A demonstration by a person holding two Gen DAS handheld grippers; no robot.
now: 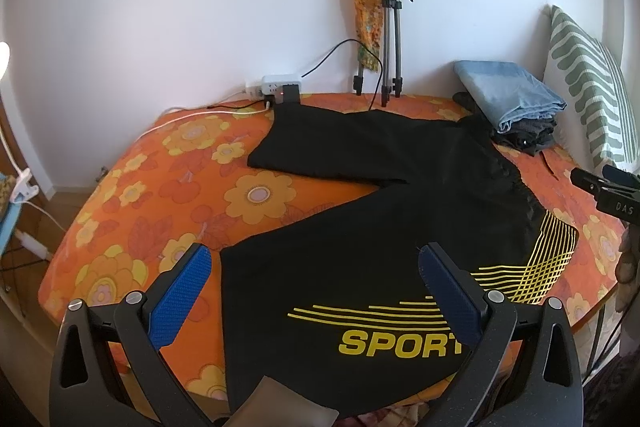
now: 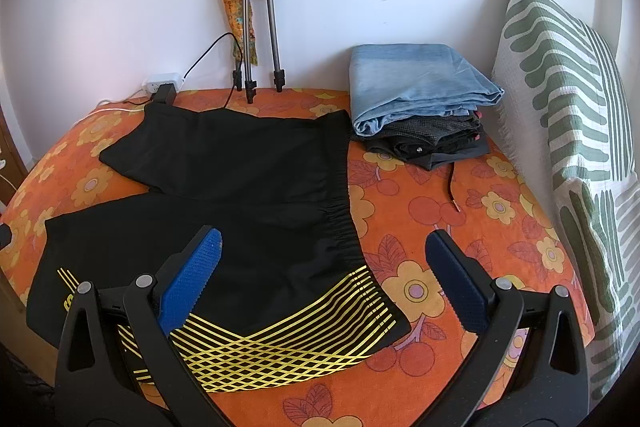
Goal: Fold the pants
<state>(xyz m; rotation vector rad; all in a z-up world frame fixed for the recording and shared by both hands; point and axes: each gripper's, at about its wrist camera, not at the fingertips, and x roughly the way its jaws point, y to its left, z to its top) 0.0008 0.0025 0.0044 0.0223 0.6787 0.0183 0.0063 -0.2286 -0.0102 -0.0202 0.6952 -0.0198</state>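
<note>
Black sport pants (image 1: pixel 384 203) with yellow stripes and the word SPORT lie spread flat on the orange flowered bed (image 1: pixel 160 187), legs apart. My left gripper (image 1: pixel 314 259) is open and empty above the near leg's hem end. In the right wrist view the pants (image 2: pixel 240 195) lie to the left, the elastic waistband (image 2: pixel 344 195) running down the middle. My right gripper (image 2: pixel 324 247) is open and empty above the waistband's near corner and the bed (image 2: pixel 460 211). The right gripper's tip (image 1: pixel 600 187) shows at the right edge of the left wrist view.
A stack of folded clothes topped by light blue jeans (image 2: pixel 420 87) sits at the back right. A green-striped pillow (image 2: pixel 568 115) leans against the right wall. A tripod (image 2: pixel 260 27) with a scarf and a power strip (image 2: pixel 164 81) with cables stand at the back wall.
</note>
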